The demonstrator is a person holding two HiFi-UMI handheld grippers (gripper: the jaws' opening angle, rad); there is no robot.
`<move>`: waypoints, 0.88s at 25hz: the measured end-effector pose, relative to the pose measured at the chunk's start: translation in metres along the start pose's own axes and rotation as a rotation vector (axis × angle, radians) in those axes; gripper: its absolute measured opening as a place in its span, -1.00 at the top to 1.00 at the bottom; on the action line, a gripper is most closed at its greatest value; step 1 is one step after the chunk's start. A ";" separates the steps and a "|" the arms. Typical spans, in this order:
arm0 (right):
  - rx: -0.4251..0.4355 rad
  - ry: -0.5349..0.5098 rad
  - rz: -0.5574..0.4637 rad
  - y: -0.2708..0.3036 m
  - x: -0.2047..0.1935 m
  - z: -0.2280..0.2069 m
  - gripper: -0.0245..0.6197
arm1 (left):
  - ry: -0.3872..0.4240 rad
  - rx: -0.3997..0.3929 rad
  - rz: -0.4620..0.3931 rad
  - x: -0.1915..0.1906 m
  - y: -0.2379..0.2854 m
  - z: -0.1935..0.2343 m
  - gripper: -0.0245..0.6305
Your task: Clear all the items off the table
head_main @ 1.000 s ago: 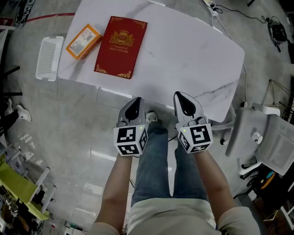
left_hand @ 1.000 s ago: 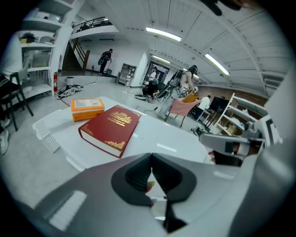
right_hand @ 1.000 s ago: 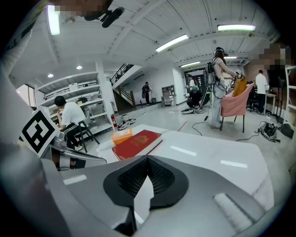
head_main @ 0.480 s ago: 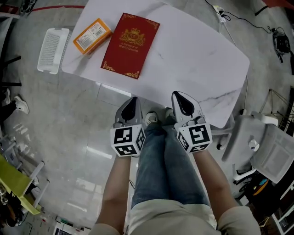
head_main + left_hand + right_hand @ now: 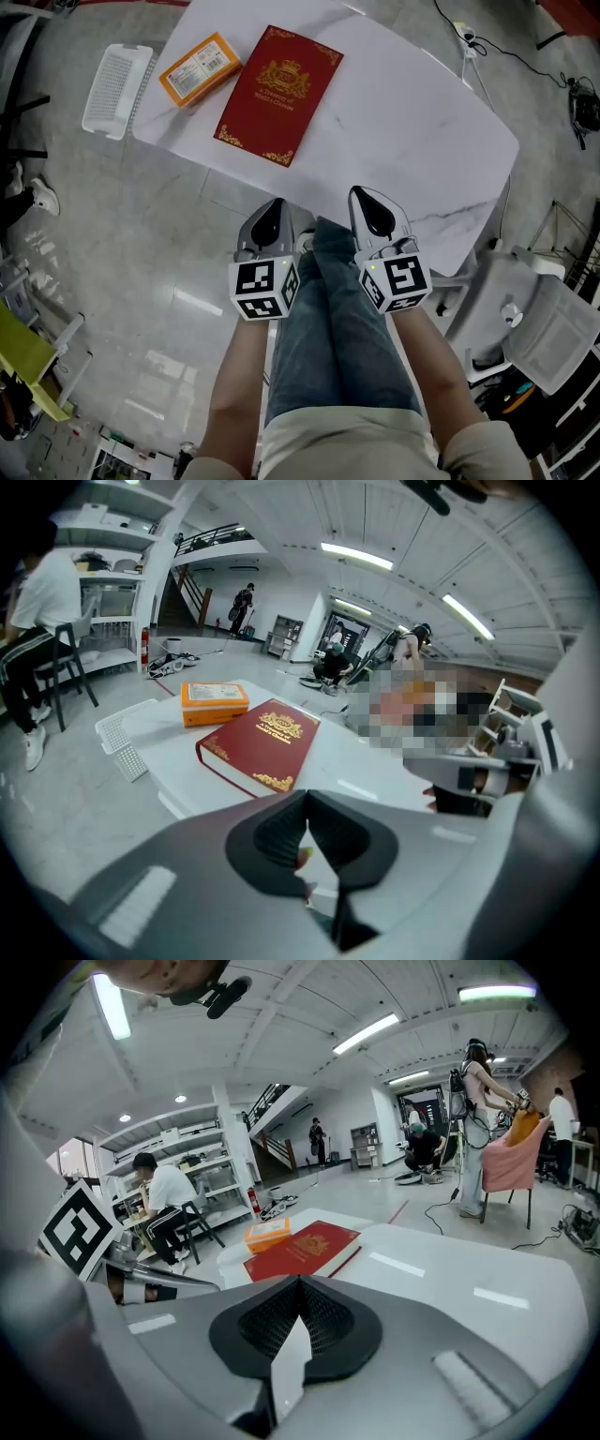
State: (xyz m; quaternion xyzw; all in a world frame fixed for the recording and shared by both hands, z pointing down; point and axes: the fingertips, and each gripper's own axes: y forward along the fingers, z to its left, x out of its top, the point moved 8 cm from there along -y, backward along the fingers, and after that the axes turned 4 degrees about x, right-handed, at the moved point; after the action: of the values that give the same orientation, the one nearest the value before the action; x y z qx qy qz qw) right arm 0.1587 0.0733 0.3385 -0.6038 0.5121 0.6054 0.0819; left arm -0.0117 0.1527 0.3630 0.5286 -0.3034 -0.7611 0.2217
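Our left gripper point(image 5: 272, 214) and right gripper point(image 5: 375, 202) hang shut and empty, short of the table point(image 5: 422, 122). The red book point(image 5: 279, 94) and orange box point(image 5: 200, 67) lie far-left (near its edge); we judge a closed-jaw nudge could push them off.

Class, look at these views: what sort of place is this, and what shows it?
Probably a large workshop or lab hall: metal shelving, a staircase up to a mezzanine, and strip lights overhead.

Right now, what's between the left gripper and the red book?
Nothing to clear: in the head view only floor and a strip of white tabletop separate the shut left gripper from the red book.
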 end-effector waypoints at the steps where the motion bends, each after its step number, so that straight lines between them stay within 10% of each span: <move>1: 0.009 -0.003 0.004 0.003 0.001 -0.002 0.92 | -0.002 0.005 0.000 0.002 0.002 0.000 0.90; 22: 0.157 -0.036 0.055 0.070 0.042 -0.030 0.92 | -0.053 0.082 -0.015 0.056 0.046 -0.004 0.90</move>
State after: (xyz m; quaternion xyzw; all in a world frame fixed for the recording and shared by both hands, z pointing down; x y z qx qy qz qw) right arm 0.1168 -0.0027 0.3486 -0.5702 0.5730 0.5761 0.1215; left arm -0.0266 0.0818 0.3568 0.5193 -0.3360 -0.7635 0.1859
